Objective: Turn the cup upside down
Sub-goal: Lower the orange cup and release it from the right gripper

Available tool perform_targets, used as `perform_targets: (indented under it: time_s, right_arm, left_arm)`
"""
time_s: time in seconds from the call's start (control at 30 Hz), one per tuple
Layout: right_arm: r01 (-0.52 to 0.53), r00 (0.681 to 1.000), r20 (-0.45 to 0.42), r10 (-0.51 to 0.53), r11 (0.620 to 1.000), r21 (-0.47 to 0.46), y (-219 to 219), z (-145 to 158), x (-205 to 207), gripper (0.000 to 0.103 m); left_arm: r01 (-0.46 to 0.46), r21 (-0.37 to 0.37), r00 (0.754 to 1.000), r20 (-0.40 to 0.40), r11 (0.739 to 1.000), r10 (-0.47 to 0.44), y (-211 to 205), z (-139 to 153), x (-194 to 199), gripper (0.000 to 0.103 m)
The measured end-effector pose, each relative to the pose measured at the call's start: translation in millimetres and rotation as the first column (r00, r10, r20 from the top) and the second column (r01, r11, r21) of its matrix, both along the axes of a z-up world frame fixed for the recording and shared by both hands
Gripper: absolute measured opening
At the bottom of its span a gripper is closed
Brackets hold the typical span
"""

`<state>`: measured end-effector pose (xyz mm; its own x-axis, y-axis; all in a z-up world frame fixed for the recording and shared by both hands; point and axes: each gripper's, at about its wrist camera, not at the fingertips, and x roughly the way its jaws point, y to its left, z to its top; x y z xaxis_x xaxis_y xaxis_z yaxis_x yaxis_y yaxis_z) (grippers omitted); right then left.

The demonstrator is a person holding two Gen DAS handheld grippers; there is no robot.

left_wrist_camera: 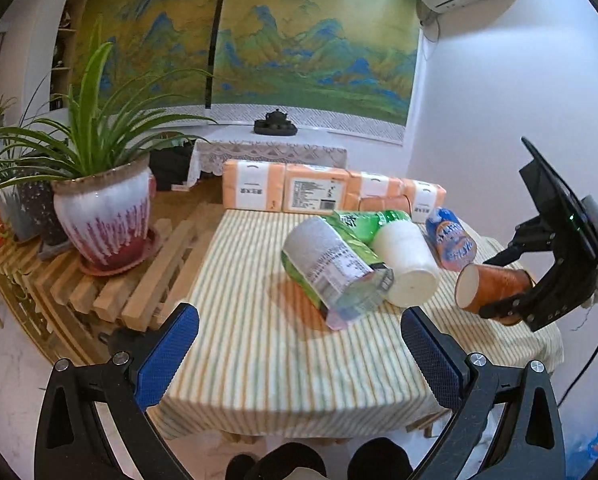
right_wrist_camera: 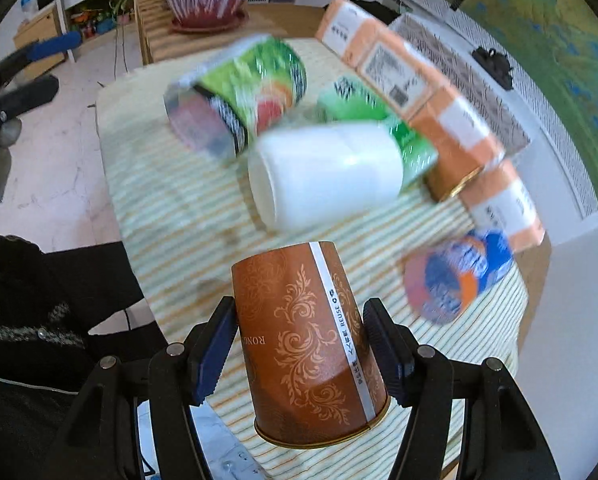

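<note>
Brown cup (right_wrist_camera: 307,344) held sideways above a striped tablecloth (left_wrist_camera: 259,352).

The cup is clamped by the right gripper (right_wrist_camera: 303,344); the left gripper (left_wrist_camera: 299,348) is spread apart, holding nothing. A potted plant (left_wrist_camera: 103,220) and a landscape mural (left_wrist_camera: 299,48) are seen behind the table.

Left wrist view looks across the striped surface (left_wrist_camera: 259,340) from its near edge; right wrist view hangs close above (both share the surface (right_wrist_camera: 171,216)).

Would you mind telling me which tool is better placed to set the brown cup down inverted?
The right tool: its fingers already clamp the brown cup, lifted above the striped tablecloth. The left tool hangs open and empty.
</note>
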<state>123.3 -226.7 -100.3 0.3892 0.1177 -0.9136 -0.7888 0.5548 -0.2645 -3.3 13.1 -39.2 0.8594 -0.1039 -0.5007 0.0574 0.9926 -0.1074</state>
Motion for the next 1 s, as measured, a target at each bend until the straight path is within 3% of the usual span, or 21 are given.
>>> perform_targets:
  time_s: [0.43, 0.57, 0.7, 0.87, 1.0]
  right_arm:
    - [0.023, 1.0, -0.01, -0.022, 1.0, 0.019, -11, -24, 7, 0.062]
    - [0.037, 0.999, 0.006, -0.037, 0.998, 0.046, -15, -19, 10, 0.072]
    - [0.031, 0.999, 0.018, -0.033, 0.995, 0.092, -20, -8, 8, 0.074]
    - [0.051, 0.996, 0.059, -0.064, 0.976, 0.21, -37, 18, -6, 0.075]
    - [0.111, 0.981, 0.114, -0.16, 0.93, 0.351, -65, 41, -35, 0.075]
  left_arm:
    - [0.013, 0.018, 1.0, -0.022, 1.0, -0.013, -14, -4, 7, 0.102]
    - [0.016, 0.007, 0.999, -0.032, 1.0, -0.015, -18, -2, 10, 0.102]
    - [0.022, -0.009, 0.998, -0.051, 1.0, -0.022, -28, -2, 14, 0.102]
    - [0.037, -0.081, 0.993, -0.106, 0.996, -0.045, -45, 1, 25, 0.102]
    - [0.05, -0.151, 0.981, -0.18, 0.987, -0.077, -68, 0, 38, 0.102]
